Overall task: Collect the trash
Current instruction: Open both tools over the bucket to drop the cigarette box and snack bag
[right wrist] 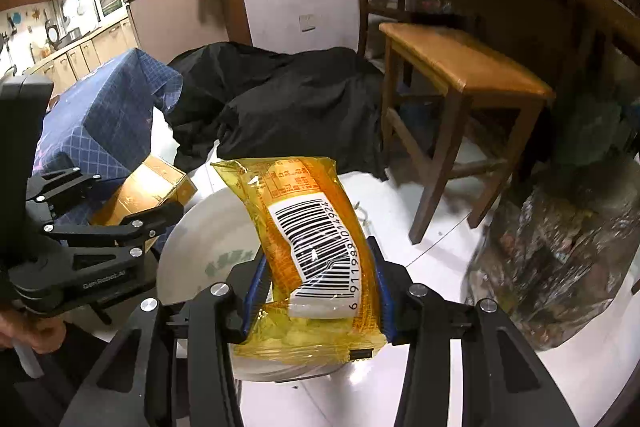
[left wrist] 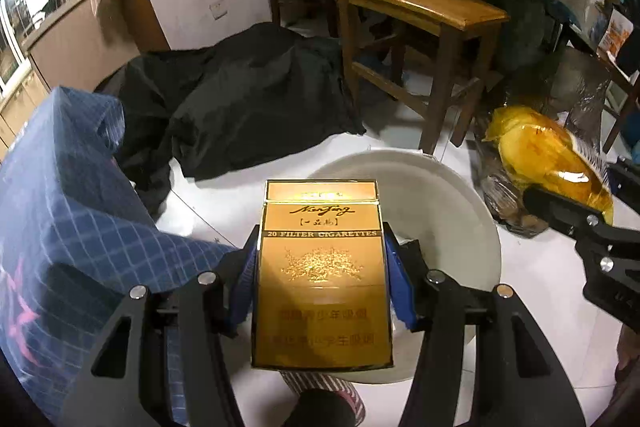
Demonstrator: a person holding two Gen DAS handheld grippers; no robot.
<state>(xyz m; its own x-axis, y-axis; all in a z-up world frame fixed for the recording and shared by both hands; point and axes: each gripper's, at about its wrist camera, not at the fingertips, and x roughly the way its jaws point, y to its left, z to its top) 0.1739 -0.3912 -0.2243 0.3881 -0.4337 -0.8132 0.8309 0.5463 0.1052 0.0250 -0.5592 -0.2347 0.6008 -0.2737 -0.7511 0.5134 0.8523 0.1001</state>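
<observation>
My left gripper (left wrist: 320,263) is shut on a gold cigarette pack (left wrist: 322,287), its blue pads pressed to both long sides. The pack hangs over a white round bin (left wrist: 452,211) on the pale tiled floor. My right gripper (right wrist: 318,291) is shut on a yellow plastic snack wrapper (right wrist: 316,247) with a barcode label, held above the same white bin (right wrist: 200,239). In the left wrist view the wrapper (left wrist: 548,159) and the right gripper show at the right edge. The left gripper (right wrist: 168,211) with the cigarette pack (right wrist: 148,195) appears at the left of the right wrist view.
A wooden stool (left wrist: 420,11) stands behind the bin, with a dark table beyond it. Black cloth (left wrist: 240,95) lies heaped on the floor. Blue checked fabric (left wrist: 72,227) covers something at the left. A clear bag of rubbish (right wrist: 560,267) sits on the floor at the right.
</observation>
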